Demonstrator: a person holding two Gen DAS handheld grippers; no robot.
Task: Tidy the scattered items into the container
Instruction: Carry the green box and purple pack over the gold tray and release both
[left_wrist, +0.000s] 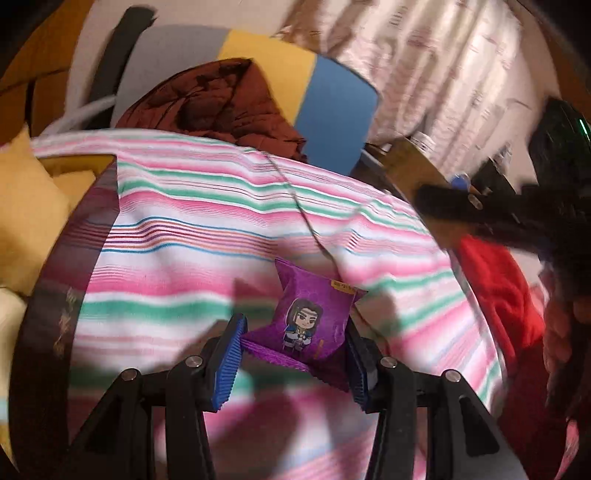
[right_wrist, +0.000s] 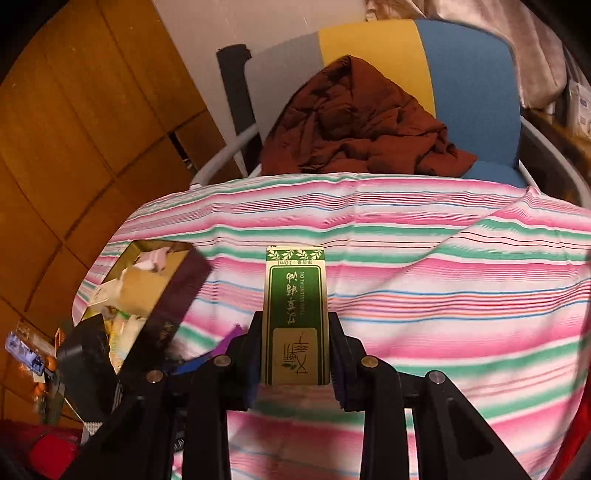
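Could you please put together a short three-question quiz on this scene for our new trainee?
1. True or false: the right gripper is shut on a red box.
2. What does the left gripper hold between its jaws?
3. Which covers the table? A) plain white sheet B) striped cloth C) bare wood

Key:
1. False: it grips a green essential oil box.
2. A purple snack packet printed with a cartoon figure.
3. B, the striped cloth; the open dark container sits at its left edge.
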